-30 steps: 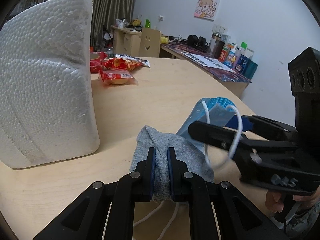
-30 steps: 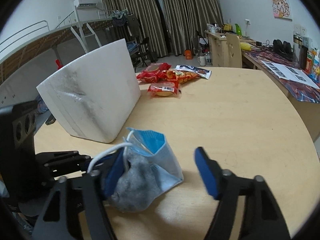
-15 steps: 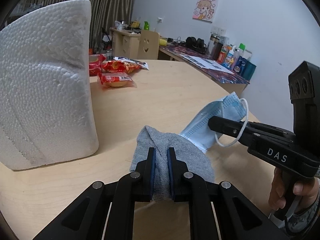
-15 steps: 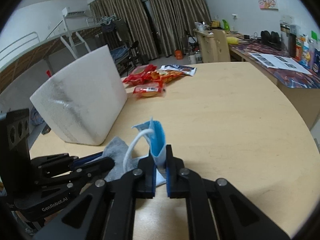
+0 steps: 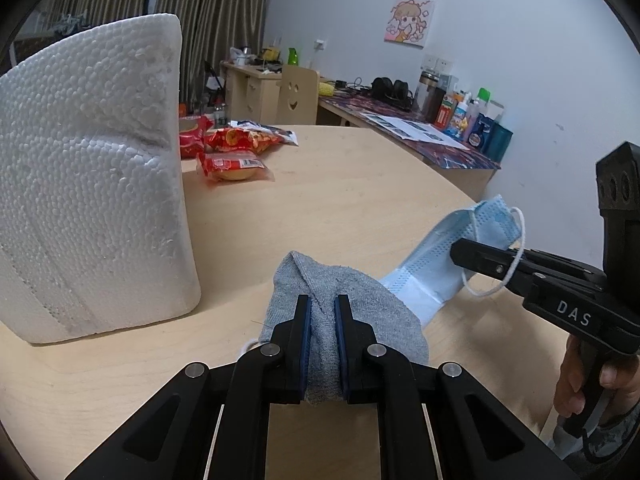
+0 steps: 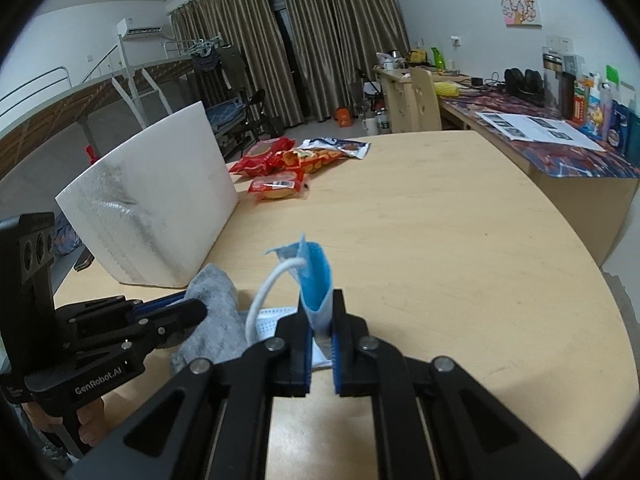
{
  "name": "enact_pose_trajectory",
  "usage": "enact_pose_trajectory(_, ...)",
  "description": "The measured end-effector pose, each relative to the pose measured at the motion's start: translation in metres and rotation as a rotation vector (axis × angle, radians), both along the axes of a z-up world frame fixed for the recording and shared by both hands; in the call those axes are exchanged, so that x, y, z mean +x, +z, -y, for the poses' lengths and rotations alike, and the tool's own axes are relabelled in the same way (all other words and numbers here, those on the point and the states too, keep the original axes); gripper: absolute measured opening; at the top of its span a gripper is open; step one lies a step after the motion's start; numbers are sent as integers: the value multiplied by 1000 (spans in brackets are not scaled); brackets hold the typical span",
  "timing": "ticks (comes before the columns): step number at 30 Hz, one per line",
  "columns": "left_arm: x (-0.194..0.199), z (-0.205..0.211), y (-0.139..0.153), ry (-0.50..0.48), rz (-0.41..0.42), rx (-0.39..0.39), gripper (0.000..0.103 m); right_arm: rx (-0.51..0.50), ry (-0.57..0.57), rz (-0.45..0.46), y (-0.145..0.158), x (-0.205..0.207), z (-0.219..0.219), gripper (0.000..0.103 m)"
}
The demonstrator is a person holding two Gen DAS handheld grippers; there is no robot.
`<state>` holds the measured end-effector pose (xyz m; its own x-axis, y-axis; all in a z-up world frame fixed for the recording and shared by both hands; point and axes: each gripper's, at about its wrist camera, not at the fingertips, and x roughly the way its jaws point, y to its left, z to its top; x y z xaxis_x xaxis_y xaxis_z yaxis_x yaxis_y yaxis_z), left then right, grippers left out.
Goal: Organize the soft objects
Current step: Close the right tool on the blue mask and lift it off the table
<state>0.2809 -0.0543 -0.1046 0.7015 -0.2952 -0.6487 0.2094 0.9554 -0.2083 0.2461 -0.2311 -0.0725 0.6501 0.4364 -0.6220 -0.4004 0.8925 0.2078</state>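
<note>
At lower centre, the left gripper (image 5: 322,320) clamps the grey sock (image 5: 352,304), the right gripper (image 6: 321,330) clamps the blue face mask (image 6: 314,276); neither is sorted yet.

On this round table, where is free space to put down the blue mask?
Bare wood fills the table from the snack packets to the right edge. It is crowded near the foam block, where the grey sock and the blue mask overlap.
</note>
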Motion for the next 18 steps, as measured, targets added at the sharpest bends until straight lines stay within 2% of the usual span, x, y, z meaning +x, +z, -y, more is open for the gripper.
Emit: enact_pose_trajectory(18, -8, 3, 6, 9, 50, 15, 12, -25, -105, 18, 1, -46, 31, 10)
